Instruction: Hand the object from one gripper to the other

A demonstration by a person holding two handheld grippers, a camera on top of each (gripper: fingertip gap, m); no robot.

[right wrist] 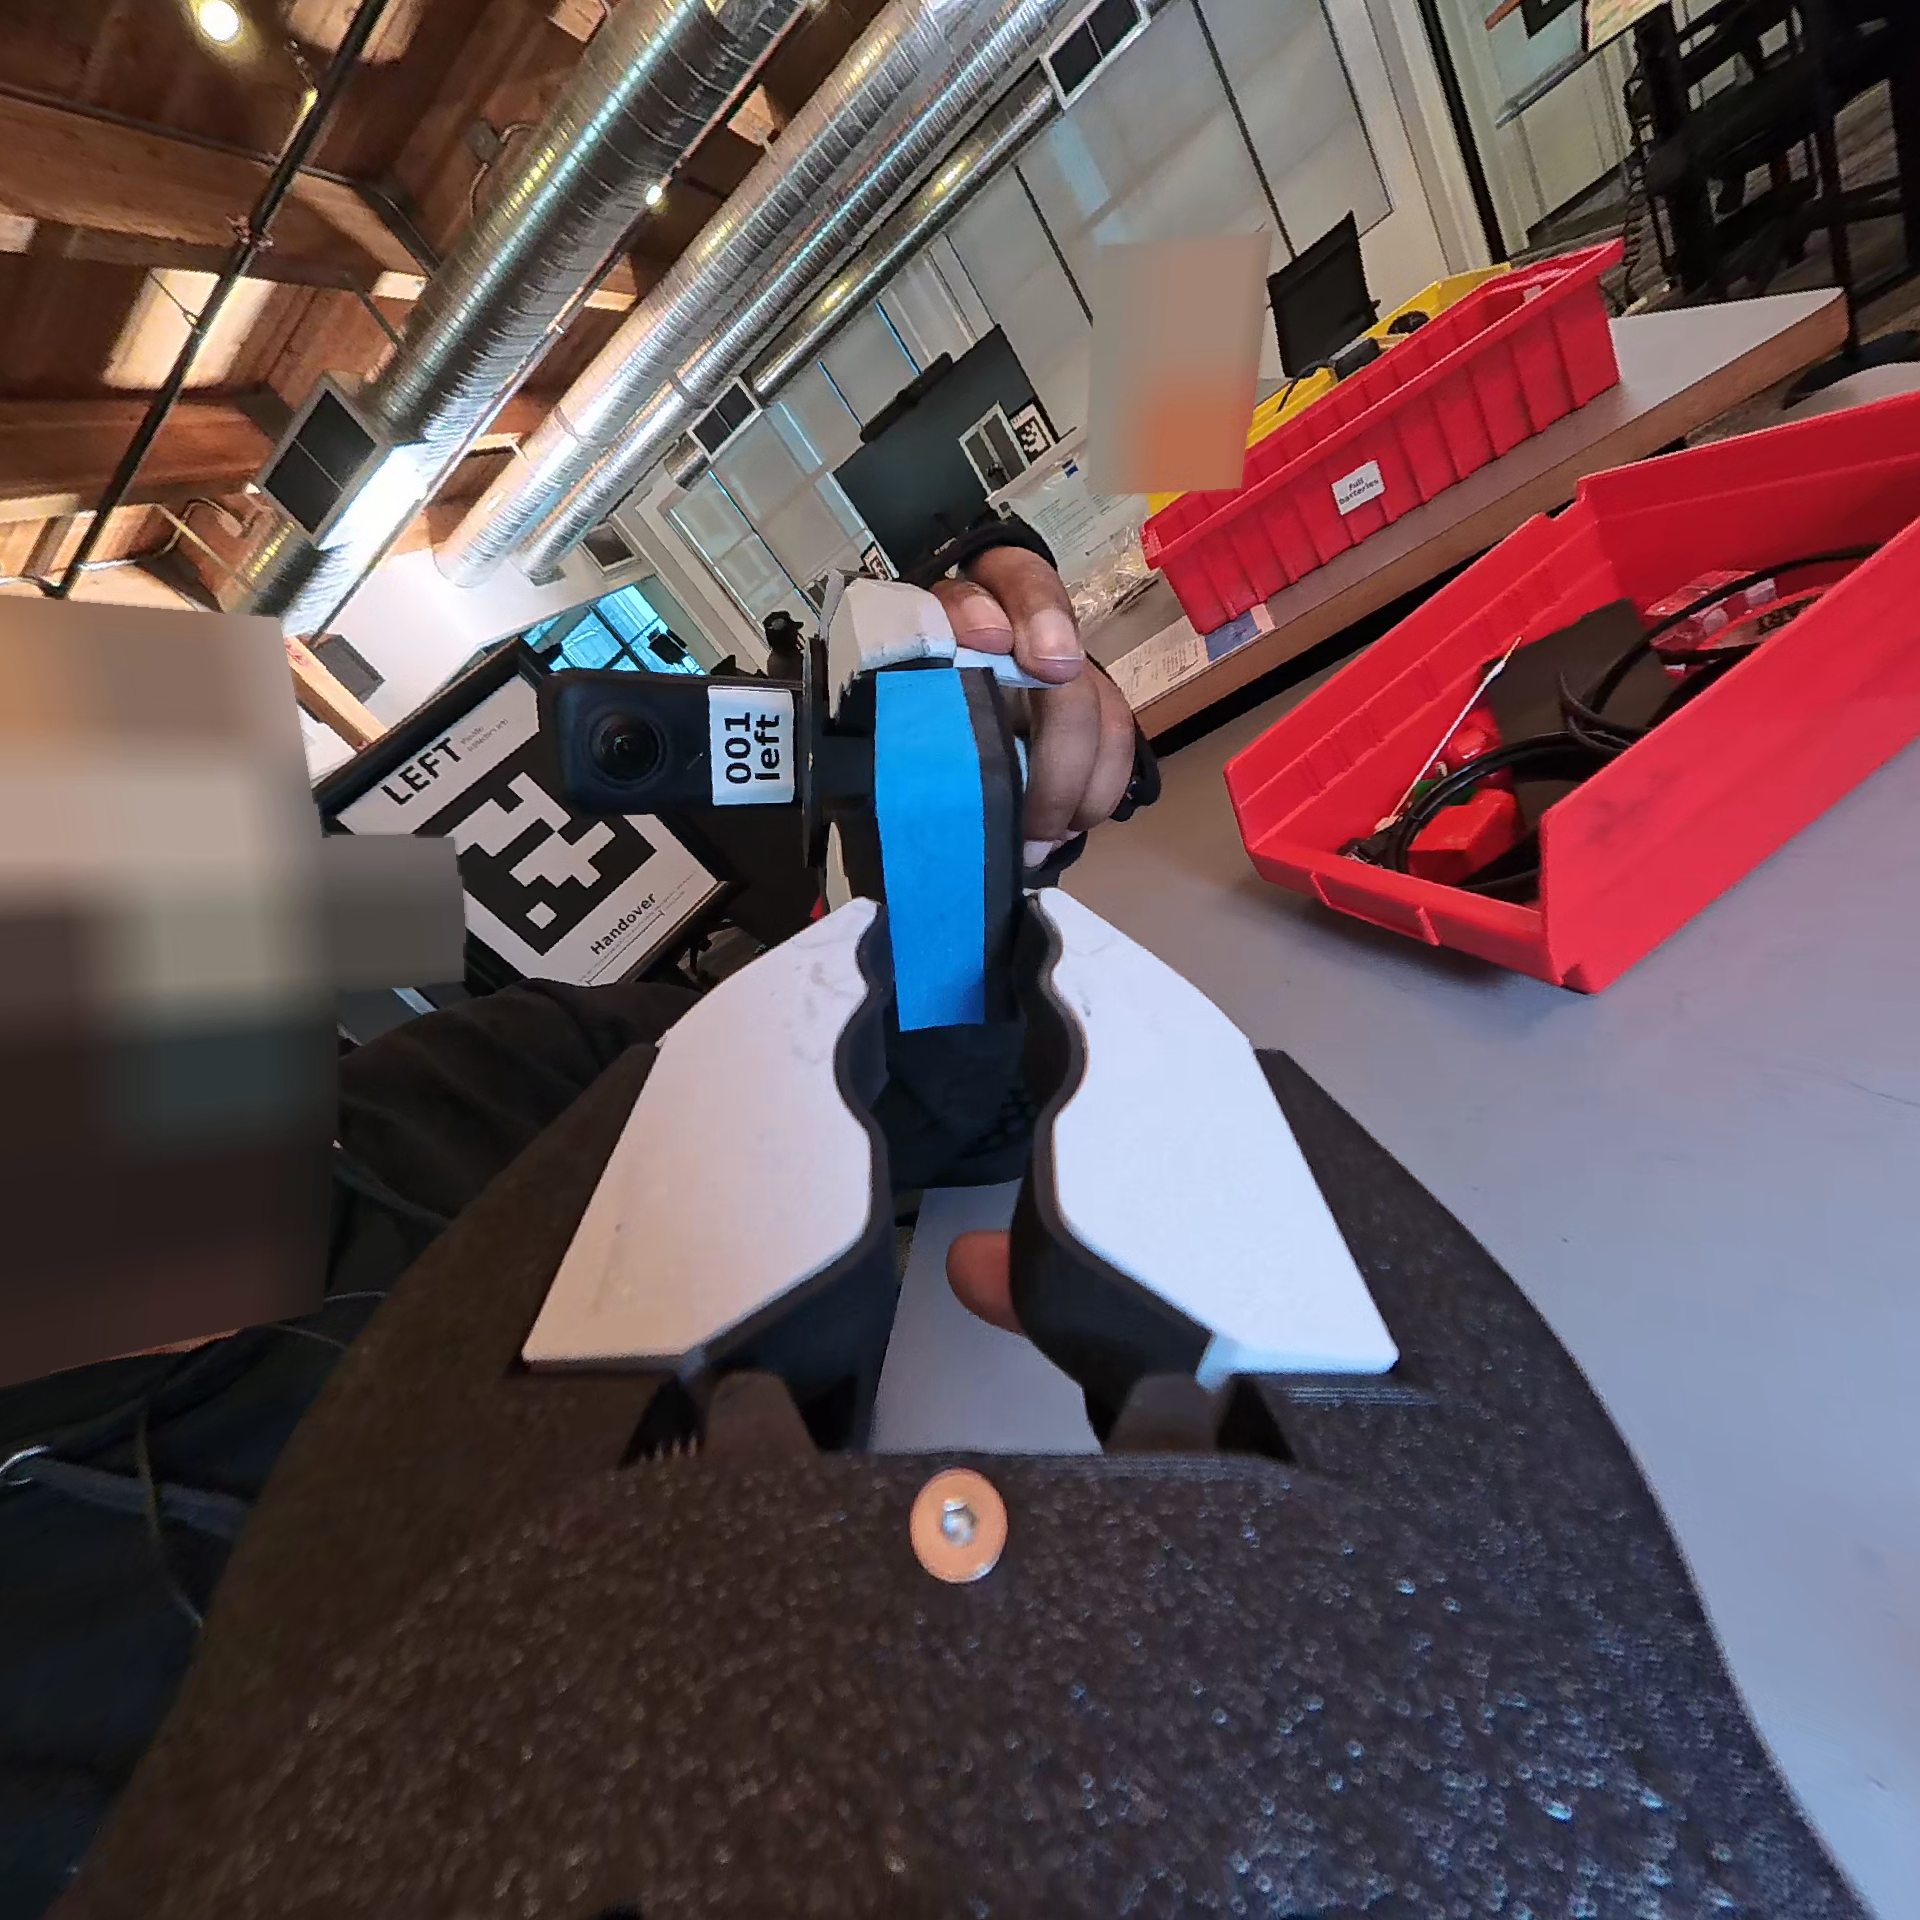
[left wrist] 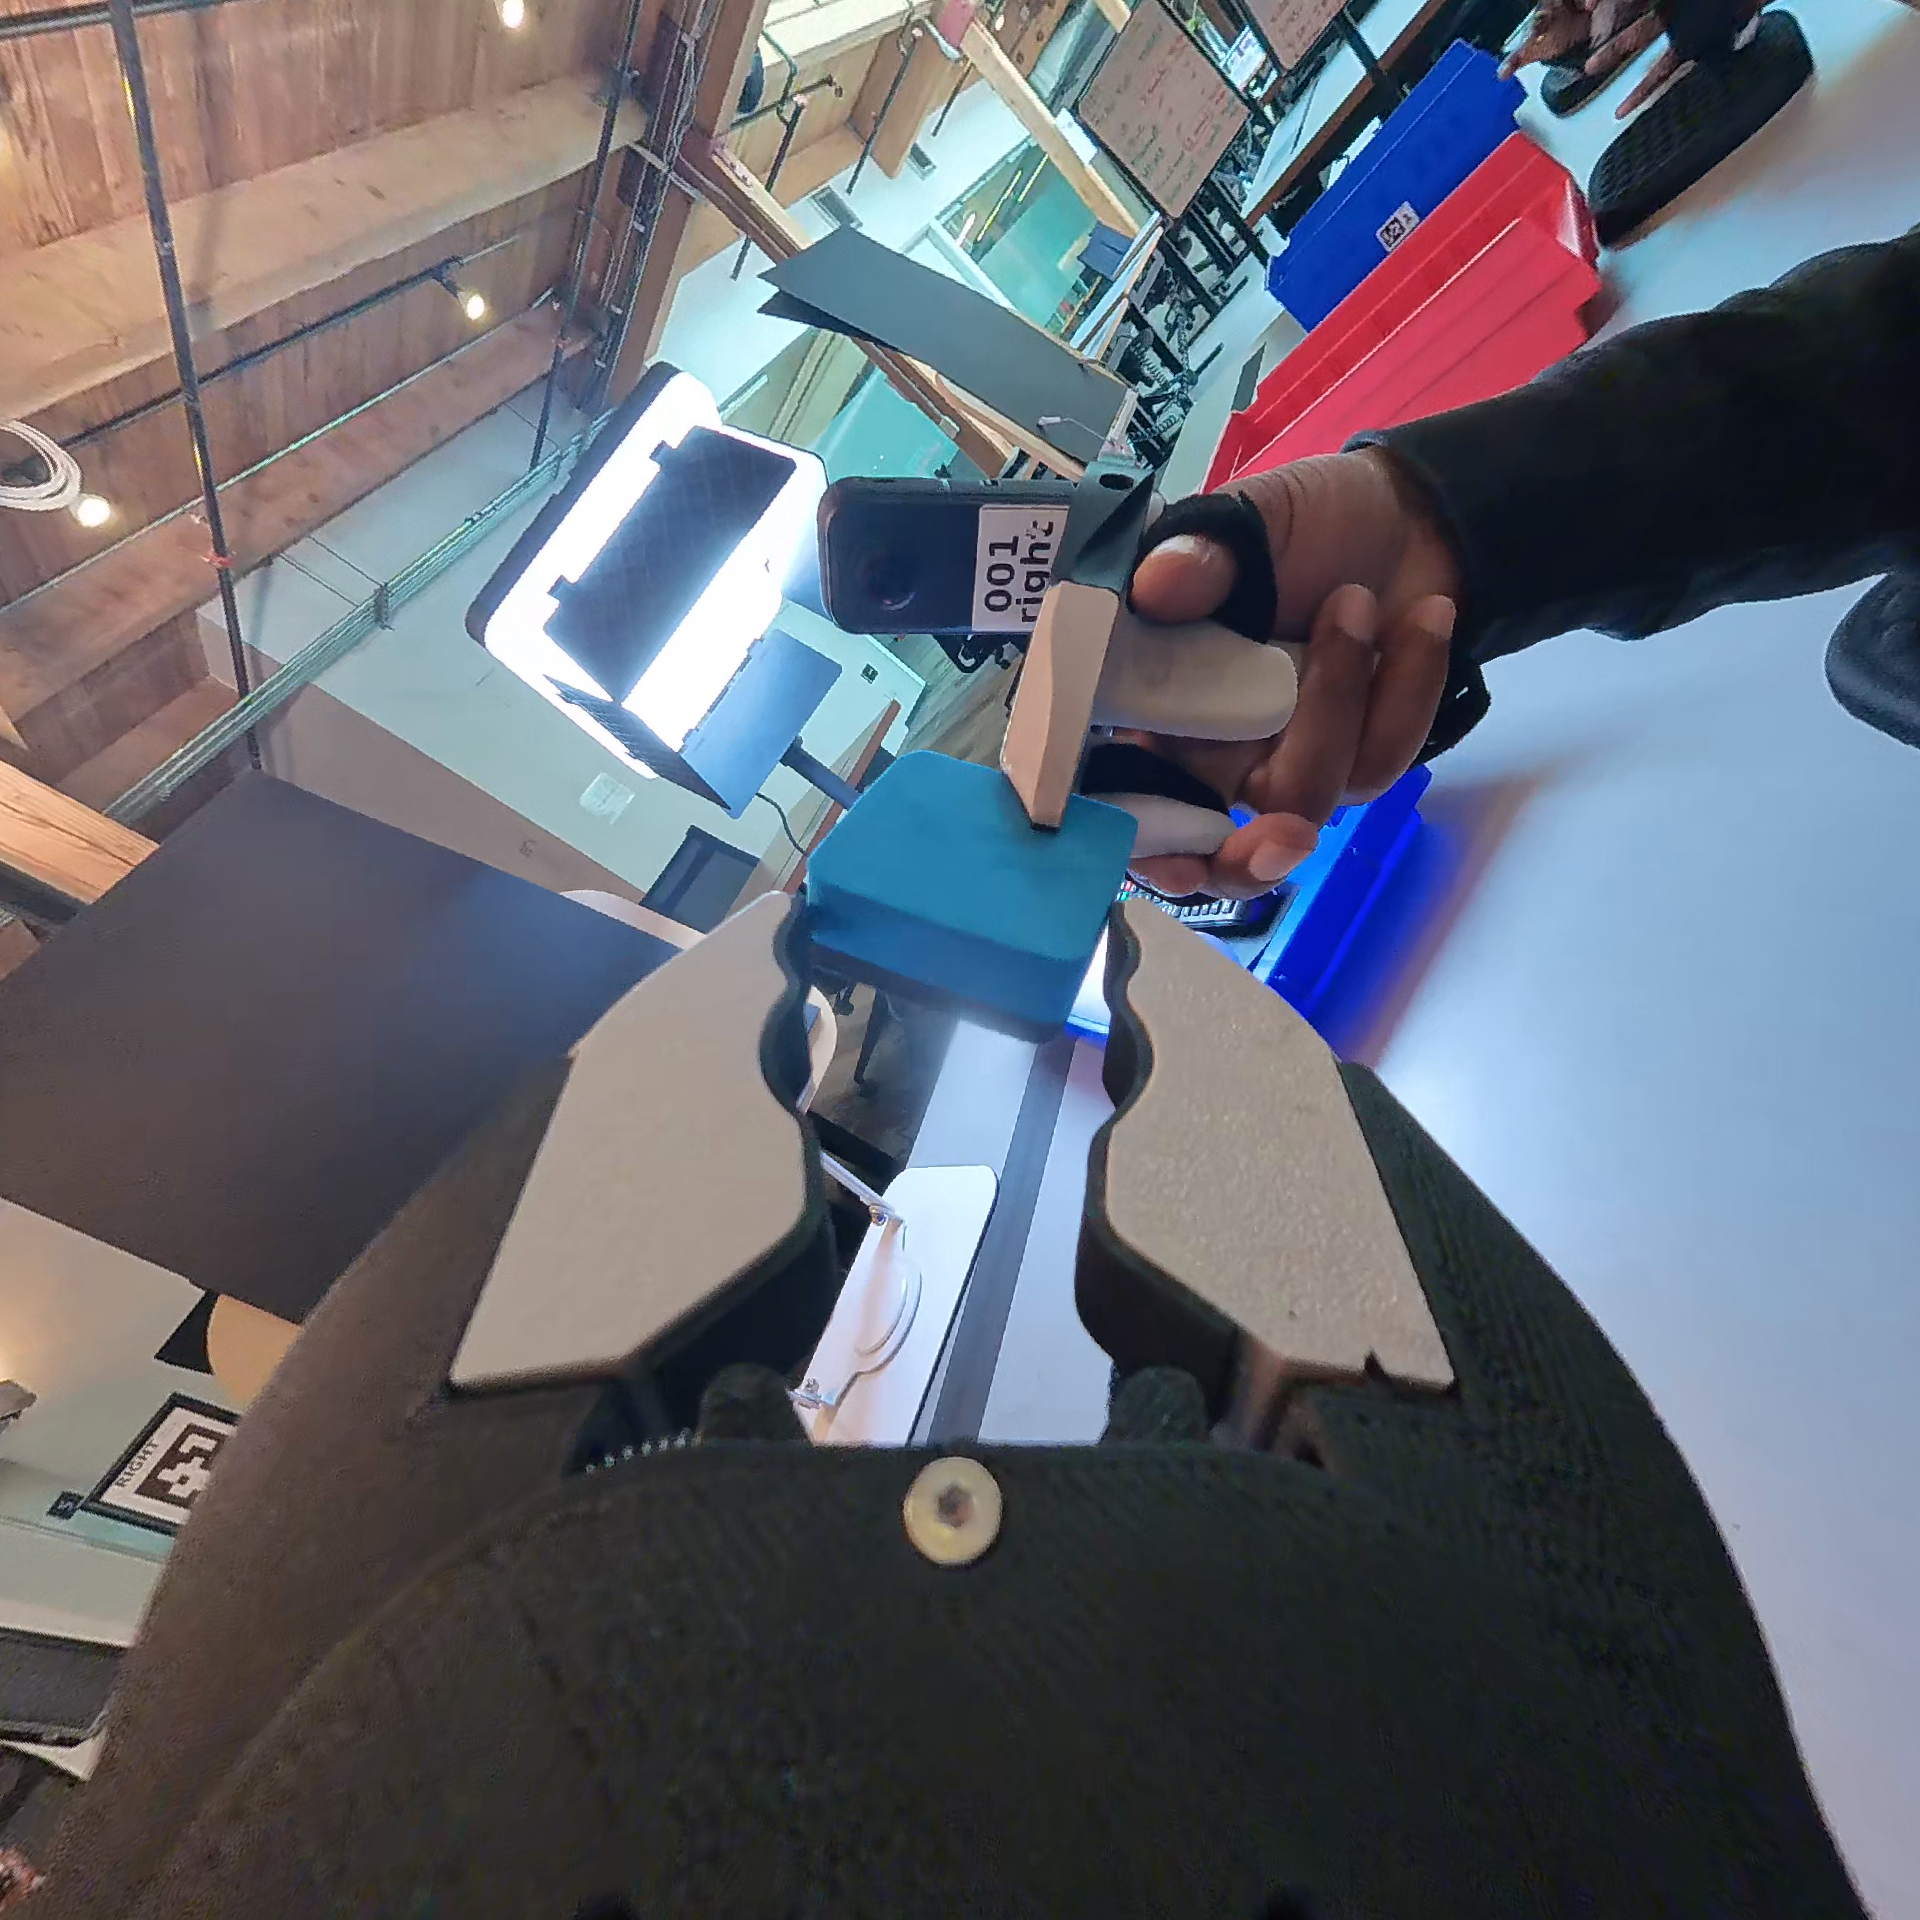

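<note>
1. Fingers of your left gripper (left wrist: 951, 935), grey plates with black inner pads, sit nearest the left wrist camera; their tips press on two opposite sides of the flat blue square block with rounded corners (left wrist: 966, 883), so that gripper is pinching it.

2. Your right gripper (right wrist: 951, 966) is nearest in the right wrist view. Its white-plated fingers stand on either side of the same block, seen there edge-on as a blue strip with a dark face (right wrist: 935, 831). The fingers look close against it, but you cannot tell from here whether they already clamp or only bracket it.

3. Just beyond the block in the left wrist view, one white finger (left wrist: 1049, 717) of the right gripper lies across the block's broad face, your hand (left wrist: 1330, 644) behind it.

4. Judged from this, the handover is at its midpoint: both grippers meet at the block in the air above the grey table (right wrist: 1558, 1143). Left to do: a firm hold by the receiver, then release and withdrawal by the giver.

5. Farthest off, a red plastic bin (right wrist: 1621, 790) holding cables rests on the table, well apart.
</note>
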